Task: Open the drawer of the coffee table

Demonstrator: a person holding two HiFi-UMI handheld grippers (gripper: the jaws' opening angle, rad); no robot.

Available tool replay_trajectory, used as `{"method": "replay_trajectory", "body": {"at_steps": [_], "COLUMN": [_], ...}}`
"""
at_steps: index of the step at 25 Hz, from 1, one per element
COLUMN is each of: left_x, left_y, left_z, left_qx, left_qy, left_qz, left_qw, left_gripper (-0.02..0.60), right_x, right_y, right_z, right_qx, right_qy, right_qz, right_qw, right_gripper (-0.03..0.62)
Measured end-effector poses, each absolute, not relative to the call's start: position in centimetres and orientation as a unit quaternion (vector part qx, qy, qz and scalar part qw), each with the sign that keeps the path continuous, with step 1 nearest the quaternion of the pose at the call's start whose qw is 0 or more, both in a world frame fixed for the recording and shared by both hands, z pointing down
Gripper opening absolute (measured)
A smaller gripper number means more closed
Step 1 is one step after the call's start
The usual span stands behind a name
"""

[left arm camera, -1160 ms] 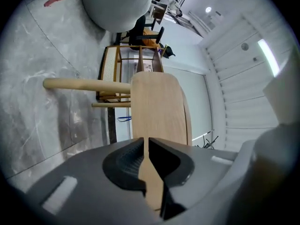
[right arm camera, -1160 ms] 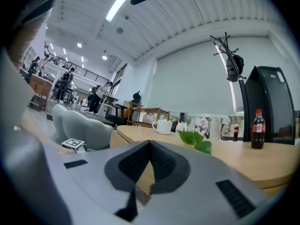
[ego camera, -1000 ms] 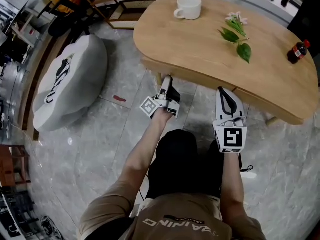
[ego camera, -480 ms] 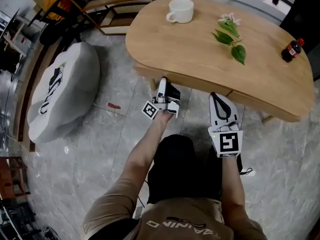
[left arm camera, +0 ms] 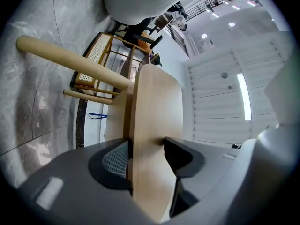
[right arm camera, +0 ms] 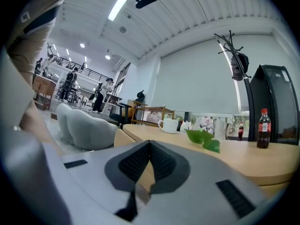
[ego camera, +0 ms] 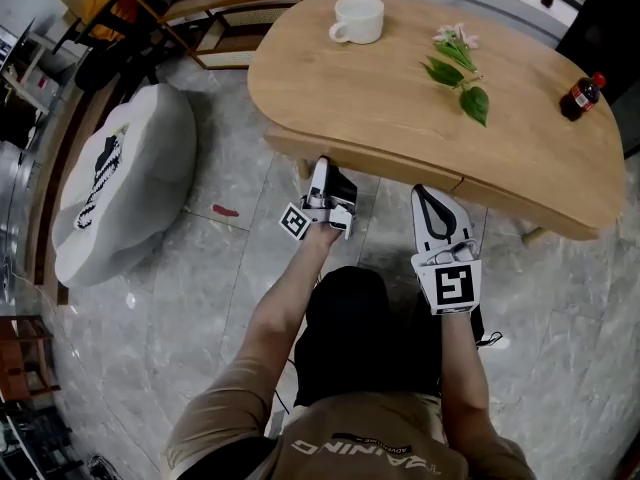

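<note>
Under the near edge of the coffee table point(ego camera: 400, 88), at the centre of the head view, showing the drawer front point(ego camera: 392, 162) as a narrow wooden band, sitting flush and not yet pulled out. Clamping the left gripper point(ego camera: 320, 166) across that band, jaws having just been closing, now lying against the wood on both sides. Keeping the right gripper point(ego camera: 432, 194) clenched on nothing, hovering just beside the band at centre right. Judging the drawer as stiff, smooth wood with no handle showing, probably sliding rather than lifting, and slippery under a shallow pinch. Judging a deeper hold on the lower lip, nearer its middle, as safer. Advising a straight, even pull toward the lower frame, sparing the cup point(ego camera: 358, 18) and bottle point(ego camera: 578, 96) a jolt.
</note>
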State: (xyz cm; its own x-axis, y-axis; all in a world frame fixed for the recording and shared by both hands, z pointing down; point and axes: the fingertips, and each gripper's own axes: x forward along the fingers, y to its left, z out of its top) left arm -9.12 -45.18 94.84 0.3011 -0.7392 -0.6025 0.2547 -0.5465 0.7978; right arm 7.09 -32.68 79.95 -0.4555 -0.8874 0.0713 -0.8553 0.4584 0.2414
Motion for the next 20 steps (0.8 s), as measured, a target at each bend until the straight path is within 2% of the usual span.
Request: {"method": "replay_trajectory", "body": {"at_steps": [20], "left_x": [-12.8], "left_y": [-35.0], "left_z": [95.2], "left_qx": [0.695], "left_qy": [-0.143], "left_qz": [-0.553], "left_qw": [0.437], "left_gripper": [0.209], "right_x": [5.8], "right_y": [-31.5], "right_z": [76.5], "right_qx": [0.497], "right_qy": [-0.859], "right_qz": [-0.097], "right_qw": [0.081], "right_gripper": [0.005]}}
